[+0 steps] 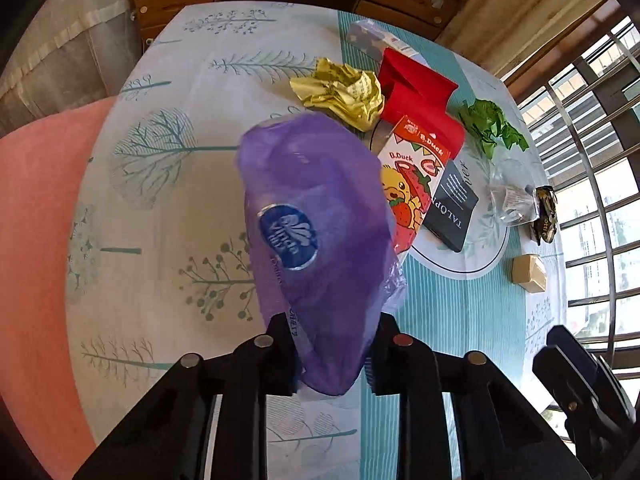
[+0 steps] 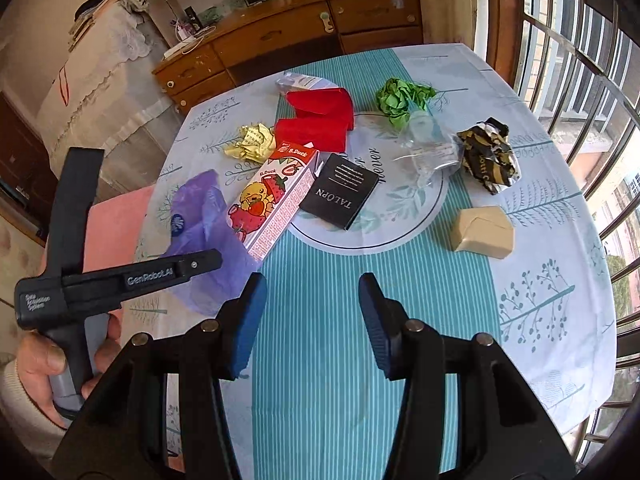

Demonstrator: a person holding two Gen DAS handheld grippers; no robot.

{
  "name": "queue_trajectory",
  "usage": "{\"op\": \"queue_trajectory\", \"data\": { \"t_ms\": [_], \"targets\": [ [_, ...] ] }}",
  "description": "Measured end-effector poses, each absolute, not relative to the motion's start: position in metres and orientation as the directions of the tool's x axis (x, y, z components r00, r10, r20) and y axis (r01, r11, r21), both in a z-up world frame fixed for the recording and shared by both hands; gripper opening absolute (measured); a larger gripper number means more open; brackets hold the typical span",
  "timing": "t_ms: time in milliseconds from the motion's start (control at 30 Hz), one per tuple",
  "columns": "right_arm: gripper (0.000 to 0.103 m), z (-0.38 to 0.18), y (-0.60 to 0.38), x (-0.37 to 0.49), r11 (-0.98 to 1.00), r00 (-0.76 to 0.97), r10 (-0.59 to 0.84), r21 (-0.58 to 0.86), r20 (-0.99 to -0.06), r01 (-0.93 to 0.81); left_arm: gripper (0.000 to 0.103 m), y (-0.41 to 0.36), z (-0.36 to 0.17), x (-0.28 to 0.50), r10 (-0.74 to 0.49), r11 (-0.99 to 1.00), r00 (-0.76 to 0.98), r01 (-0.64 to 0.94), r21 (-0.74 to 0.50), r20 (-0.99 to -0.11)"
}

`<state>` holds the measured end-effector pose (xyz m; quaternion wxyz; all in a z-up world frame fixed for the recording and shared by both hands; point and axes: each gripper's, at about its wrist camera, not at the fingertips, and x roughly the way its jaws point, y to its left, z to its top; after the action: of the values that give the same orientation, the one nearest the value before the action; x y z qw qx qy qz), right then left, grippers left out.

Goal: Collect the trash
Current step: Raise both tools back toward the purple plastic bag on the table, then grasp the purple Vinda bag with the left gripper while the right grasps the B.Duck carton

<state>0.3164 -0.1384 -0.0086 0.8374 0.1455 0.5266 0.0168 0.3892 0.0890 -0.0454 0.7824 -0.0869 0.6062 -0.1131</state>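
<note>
My left gripper is shut on a purple plastic bag with a blue round logo, which hangs over the table's left side. The right wrist view shows the same bag beside a B.Duck carton. My right gripper stands open above the teal striped cloth with nothing between its blue pads. Beyond it lie a black box, red folded paper, a yellow crumpled paper, a green crumpled paper, clear plastic, a black-gold wrapper and a beige box.
The round table wears a tree-print cloth. A pink seat stands at its left edge, a wooden dresser behind it, and window bars on the right. A person's hand grips the left tool's handle.
</note>
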Motion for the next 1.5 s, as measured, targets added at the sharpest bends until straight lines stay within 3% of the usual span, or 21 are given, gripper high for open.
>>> {"op": "queue_trajectory", "data": {
  "t_ms": [67, 167, 267, 367, 933, 1200, 1500],
  "targets": [
    [0.045, -0.015, -0.131, 0.331, 0.954, 0.434, 0.195, 0.273, -0.88, 0.124, 0.013, 0.099, -0.04, 0.392, -0.291, 0.957, 0.252, 0.077, -0.281, -0.923],
    [0.045, -0.021, -0.117, 0.354, 0.95, 0.42, 0.216, 0.289, -0.882, 0.119, 0.011, 0.115, -0.032, 0.397, -0.277, 0.961, 0.272, 0.078, -0.266, -0.921],
    [0.046, -0.03, -0.102, 0.379, 0.949, 0.4, 0.225, 0.292, -0.888, 0.116, 0.01, 0.13, -0.026, 0.403, -0.248, 0.969, 0.294, 0.073, -0.237, -0.923],
    [0.059, -0.042, -0.091, 0.401, 0.948, 0.376, 0.22, 0.288, -0.9, 0.135, 0.01, 0.146, -0.023, 0.409, -0.232, 0.972, 0.305, 0.054, -0.227, -0.924],
    [0.063, -0.121, -0.062, 0.476, 0.928, 0.233, 0.147, 0.215, -0.961, 0.303, 0.01, 0.175, -0.03, 0.436, -0.206, 0.977, 0.323, 0.024, -0.21, -0.924],
    [0.057, -0.11, -0.069, 0.456, 0.924, 0.272, 0.184, 0.261, -0.944, 0.279, 0.01, 0.172, -0.023, 0.418, -0.202, 0.979, 0.338, 0.036, -0.202, -0.919],
    [0.056, -0.056, -0.086, 0.39, 0.926, 0.34, 0.257, 0.331, -0.905, 0.18, 0.01, 0.162, 0.006, 0.361, -0.185, 0.981, 0.383, 0.026, -0.19, -0.905]
  ]
}}
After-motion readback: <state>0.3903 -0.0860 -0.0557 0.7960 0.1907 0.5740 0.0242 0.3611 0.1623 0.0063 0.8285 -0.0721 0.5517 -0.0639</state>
